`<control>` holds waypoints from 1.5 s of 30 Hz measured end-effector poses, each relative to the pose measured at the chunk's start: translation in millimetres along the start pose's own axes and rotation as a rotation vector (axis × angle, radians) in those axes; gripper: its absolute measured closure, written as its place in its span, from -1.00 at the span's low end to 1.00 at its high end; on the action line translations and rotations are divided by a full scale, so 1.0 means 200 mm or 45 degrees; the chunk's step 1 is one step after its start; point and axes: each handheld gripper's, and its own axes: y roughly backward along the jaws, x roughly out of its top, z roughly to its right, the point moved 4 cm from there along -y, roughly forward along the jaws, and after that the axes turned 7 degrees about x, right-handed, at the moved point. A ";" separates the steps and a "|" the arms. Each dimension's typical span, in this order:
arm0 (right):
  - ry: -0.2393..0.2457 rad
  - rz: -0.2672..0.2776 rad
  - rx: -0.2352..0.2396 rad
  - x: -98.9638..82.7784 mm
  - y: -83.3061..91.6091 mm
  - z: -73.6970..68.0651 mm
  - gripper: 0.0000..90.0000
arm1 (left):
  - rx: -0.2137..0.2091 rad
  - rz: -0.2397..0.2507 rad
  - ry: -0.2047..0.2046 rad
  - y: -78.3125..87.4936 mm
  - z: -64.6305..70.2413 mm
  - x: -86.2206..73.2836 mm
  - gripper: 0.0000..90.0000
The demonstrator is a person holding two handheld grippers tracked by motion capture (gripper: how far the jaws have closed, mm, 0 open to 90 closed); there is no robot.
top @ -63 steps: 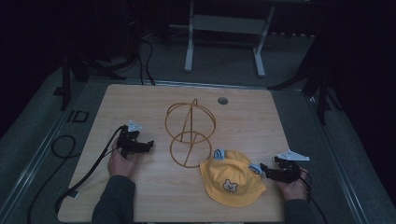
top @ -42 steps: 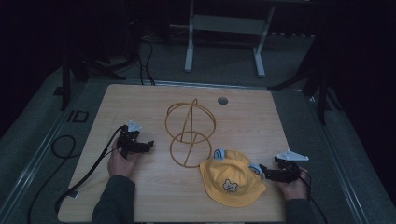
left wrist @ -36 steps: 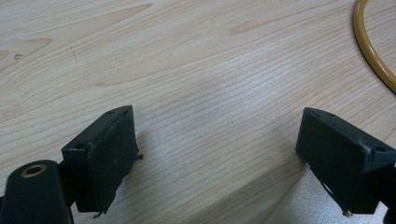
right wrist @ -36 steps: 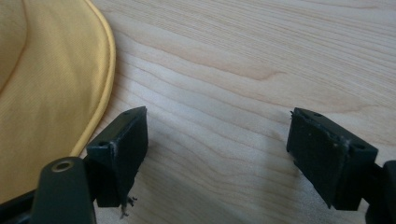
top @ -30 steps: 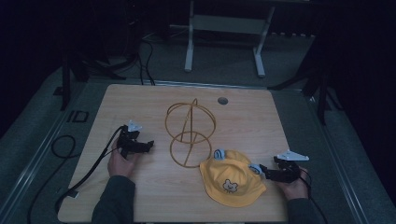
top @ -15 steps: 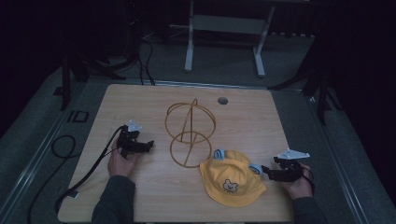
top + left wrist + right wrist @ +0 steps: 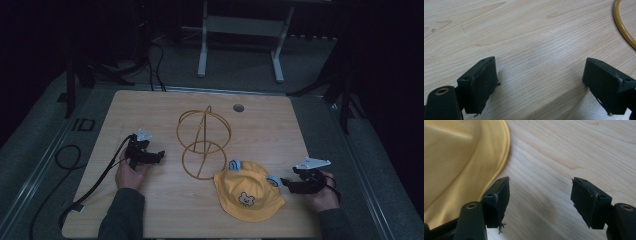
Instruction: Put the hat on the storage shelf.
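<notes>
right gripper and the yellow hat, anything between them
Only bare wooden table, seen in the right gripper view. The right gripper is open beside the yellow hat.

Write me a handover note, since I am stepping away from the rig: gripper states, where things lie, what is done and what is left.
Left gripper: open, empty, low over the wooden table, left of the gold wire-ring stand.
Right gripper: open, empty, just right of the yellow cloth cap with a bear face, one jaw at its rim.
Cap lies flat at the table's front, beside the stand's base ring.
Done: nothing gripped yet.
Left: probably grip the cap and set it on the stand.
</notes>
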 end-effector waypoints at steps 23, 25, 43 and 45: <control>0.183 -0.104 0.050 0.14 0.11 -0.07 -0.30 | 0.000 -0.003 -0.001 0.00 0.00 0.00 -0.73; 0.191 -0.112 0.058 0.15 0.12 -0.07 -0.30 | 0.000 -0.003 -0.001 0.00 0.00 0.00 -0.73; 0.311 -0.166 0.132 0.31 0.22 -0.12 -0.30 | 0.000 -0.003 -0.002 0.00 0.00 0.00 -0.73; 0.322 -0.174 0.136 0.33 0.23 -0.13 -0.30 | -0.001 -0.004 -0.002 0.00 0.00 0.00 -0.73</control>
